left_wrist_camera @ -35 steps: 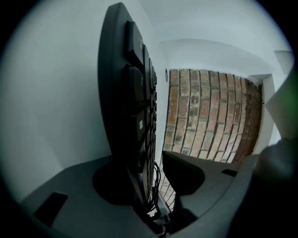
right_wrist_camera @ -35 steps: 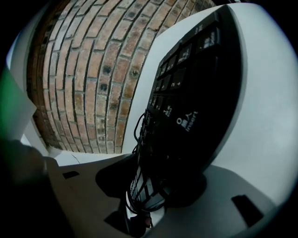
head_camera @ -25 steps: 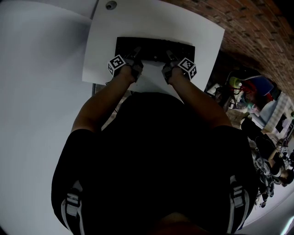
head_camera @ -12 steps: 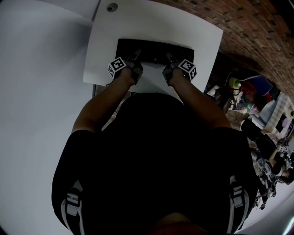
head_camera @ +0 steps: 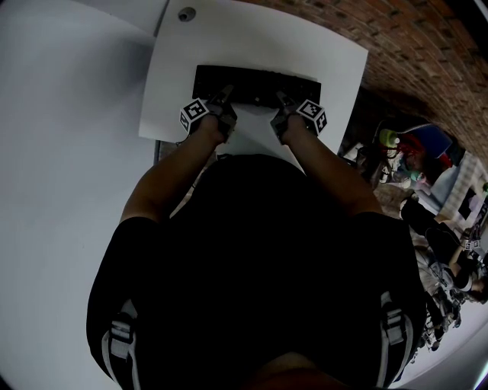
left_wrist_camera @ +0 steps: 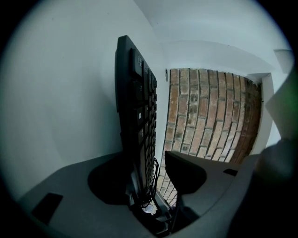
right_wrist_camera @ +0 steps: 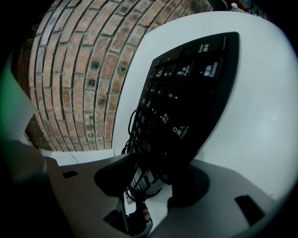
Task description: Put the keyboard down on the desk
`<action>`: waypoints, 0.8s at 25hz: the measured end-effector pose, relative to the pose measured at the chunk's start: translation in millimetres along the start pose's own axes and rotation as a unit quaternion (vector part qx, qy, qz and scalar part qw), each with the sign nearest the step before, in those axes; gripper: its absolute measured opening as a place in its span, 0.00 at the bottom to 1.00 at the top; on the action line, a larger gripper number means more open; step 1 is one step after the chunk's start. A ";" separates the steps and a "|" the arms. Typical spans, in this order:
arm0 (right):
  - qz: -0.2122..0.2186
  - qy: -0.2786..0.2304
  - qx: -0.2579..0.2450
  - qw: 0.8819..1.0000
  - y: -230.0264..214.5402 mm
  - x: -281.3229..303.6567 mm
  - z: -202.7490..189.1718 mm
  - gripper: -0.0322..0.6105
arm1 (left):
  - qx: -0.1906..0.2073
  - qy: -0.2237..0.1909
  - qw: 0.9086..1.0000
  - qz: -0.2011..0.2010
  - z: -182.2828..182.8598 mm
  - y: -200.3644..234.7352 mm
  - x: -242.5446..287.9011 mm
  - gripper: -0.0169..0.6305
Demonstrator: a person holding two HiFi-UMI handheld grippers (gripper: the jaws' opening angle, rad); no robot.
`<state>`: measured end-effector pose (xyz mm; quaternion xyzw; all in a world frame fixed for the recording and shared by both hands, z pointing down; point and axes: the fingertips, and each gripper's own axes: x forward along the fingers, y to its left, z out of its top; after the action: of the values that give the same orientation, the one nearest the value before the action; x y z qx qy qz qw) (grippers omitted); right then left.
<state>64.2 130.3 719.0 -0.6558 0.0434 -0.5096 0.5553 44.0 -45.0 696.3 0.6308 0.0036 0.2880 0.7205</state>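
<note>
A black keyboard [head_camera: 255, 85] lies flat on the white desk [head_camera: 335, 61], long side across. My left gripper [head_camera: 223, 97] and right gripper [head_camera: 280, 99] both sit at its near edge. In the left gripper view the keyboard [left_wrist_camera: 137, 116] stands edge-on between the jaws of the left gripper [left_wrist_camera: 149, 172]. These jaws are opening, and a gap shows beside the right pad [left_wrist_camera: 186, 169]. The right gripper [right_wrist_camera: 153, 179] straddles the number-pad end of the keyboard [right_wrist_camera: 186, 107], its jaws opening too. A bundled black cable [right_wrist_camera: 137, 139] hangs at that edge.
A round cable grommet [head_camera: 186, 13] sits at the desk's far left corner. A brick wall [head_camera: 427, 46] runs behind and to the right. Cluttered items [head_camera: 415, 145] lie off the desk's right side. The person's dark torso [head_camera: 259, 274] fills the lower view.
The keyboard and both grippers hold nearly the same spot on the desk. Only the view has shifted slightly.
</note>
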 end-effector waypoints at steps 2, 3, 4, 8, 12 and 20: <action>-0.002 -0.001 0.002 1.000 -3.1 -3.1 -0.2 0.40 | -0.003 0.000 1.000 0.003 -1.7 2.3 -1.7 0.39; -0.003 -0.002 0.002 1.000 -4.8 -4.3 -0.1 0.40 | -0.003 0.000 1.000 0.004 -2.2 4.1 -2.4 0.39; -0.002 -0.002 0.004 1.000 -6.5 -5.2 0.1 0.40 | -0.003 0.000 1.000 0.005 -2.6 6.1 -3.0 0.39; 0.001 -0.010 0.010 1.000 -10.0 -7.8 0.1 0.40 | 0.000 0.003 1.000 0.004 -3.5 10.3 -5.4 0.39; -0.001 -0.014 0.010 1.000 -12.8 -10.6 -0.1 0.40 | 0.001 0.006 1.000 0.007 -5.7 13.0 -9.2 0.39; -0.003 -0.023 0.012 1.000 -21.5 -15.1 -0.9 0.40 | 0.004 0.018 1.000 0.008 -9.3 18.5 -15.1 0.39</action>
<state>45.4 147.2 726.2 -0.6605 0.0226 -0.4964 0.5628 20.4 -42.2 705.9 0.6284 0.0127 0.3053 0.7153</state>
